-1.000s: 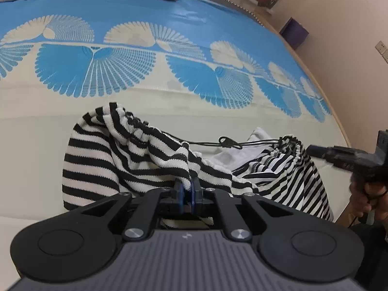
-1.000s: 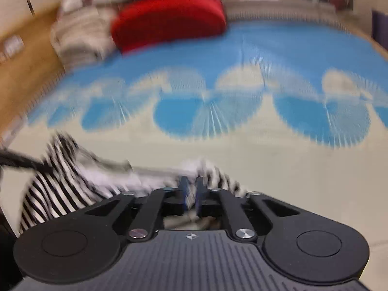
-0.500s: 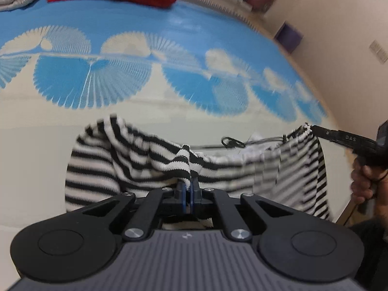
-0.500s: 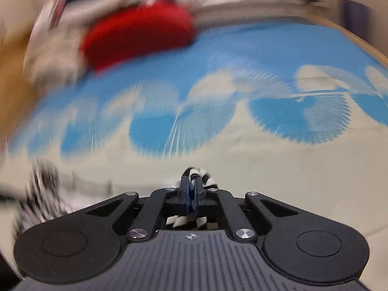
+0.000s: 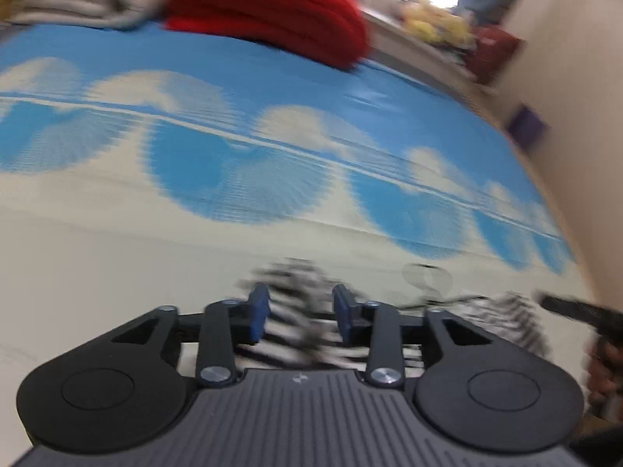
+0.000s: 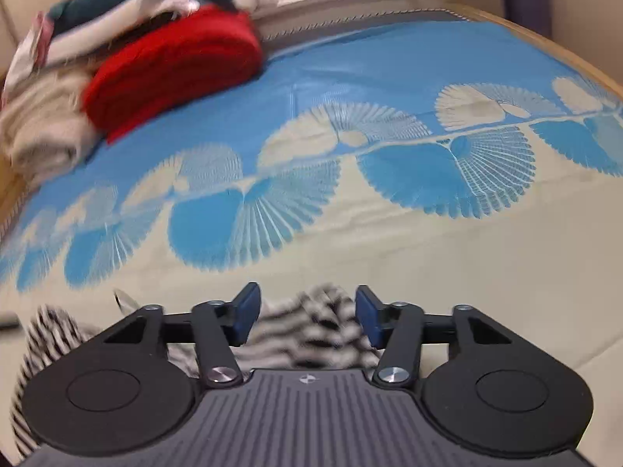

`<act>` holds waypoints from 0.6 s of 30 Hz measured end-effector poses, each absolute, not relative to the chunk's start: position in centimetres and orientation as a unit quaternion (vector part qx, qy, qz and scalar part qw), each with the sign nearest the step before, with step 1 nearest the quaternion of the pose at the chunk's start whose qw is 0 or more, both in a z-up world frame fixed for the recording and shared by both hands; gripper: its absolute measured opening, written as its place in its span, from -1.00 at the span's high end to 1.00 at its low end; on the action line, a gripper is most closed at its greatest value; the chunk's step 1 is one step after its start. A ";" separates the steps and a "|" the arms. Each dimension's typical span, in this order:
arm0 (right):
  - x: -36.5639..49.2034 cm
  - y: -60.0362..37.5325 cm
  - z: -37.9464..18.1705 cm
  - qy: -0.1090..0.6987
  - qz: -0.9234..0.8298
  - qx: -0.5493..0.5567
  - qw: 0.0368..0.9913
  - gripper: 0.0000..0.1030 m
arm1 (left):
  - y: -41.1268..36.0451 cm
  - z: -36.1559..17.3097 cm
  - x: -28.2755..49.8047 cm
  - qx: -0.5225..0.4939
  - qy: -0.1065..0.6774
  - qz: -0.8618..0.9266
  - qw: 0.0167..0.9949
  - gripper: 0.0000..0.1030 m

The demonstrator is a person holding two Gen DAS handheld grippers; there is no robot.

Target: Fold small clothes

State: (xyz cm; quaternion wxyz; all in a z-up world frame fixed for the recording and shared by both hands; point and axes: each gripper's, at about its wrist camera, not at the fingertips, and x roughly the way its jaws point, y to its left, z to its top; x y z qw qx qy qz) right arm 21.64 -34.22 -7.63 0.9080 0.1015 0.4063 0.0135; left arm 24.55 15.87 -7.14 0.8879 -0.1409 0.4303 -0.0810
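both the left hand-held gripper [image 5: 300, 313] and right hand-held gripper [image 6: 304, 313], clamped a moment ago, now gape wide, dropping the black-and-white striped knit garment [image 6: 311, 330] onto the blue-and-cream fan-patterned bed [image 6: 350, 233], so this fold looks laid.

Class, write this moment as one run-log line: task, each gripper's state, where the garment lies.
task: fold small clothes | left gripper: open | right gripper: open | striped garment: between both grippers' open fingers, on bedspread

B/w striped garment [image 6: 311, 327]; blue/cream fan-print sheet [image 6: 350, 210]; red blanket [image 6: 171, 66].
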 end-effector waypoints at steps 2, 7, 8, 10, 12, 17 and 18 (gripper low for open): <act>21.5 -35.4 -8.7 0.433 -0.002 0.110 0.894 -0.20 | 16.8 -8.1 24.7 -0.143 0.444 -0.071 0.882 -0.01; 22.4 -35.8 -10.7 0.468 -0.001 0.111 0.877 -0.14 | 14.7 -9.7 25.8 -0.091 0.465 -0.083 0.877 -0.08; 22.6 -35.3 -10.7 0.465 0.002 0.098 0.880 0.04 | 14.4 -10.1 26.1 -0.083 0.470 -0.080 0.875 -0.08; 22.5 -34.4 -10.2 0.449 0.012 0.081 0.890 0.72 | 14.5 -11.0 26.9 -0.086 0.483 -0.069 0.869 -0.04; 22.6 -33.8 -9.6 0.431 0.024 0.077 0.899 0.95 | 15.1 -11.3 26.9 -0.101 0.483 -0.076 0.867 0.98; 21.2 -35.1 -5.5 0.296 -0.051 0.091 0.950 0.97 | 17.7 -8.7 26.3 -0.109 0.401 0.002 0.910 0.98; 21.2 -35.3 -5.3 0.284 -0.059 0.092 0.953 0.97 | 17.9 -8.9 26.4 -0.104 0.404 0.013 0.909 0.98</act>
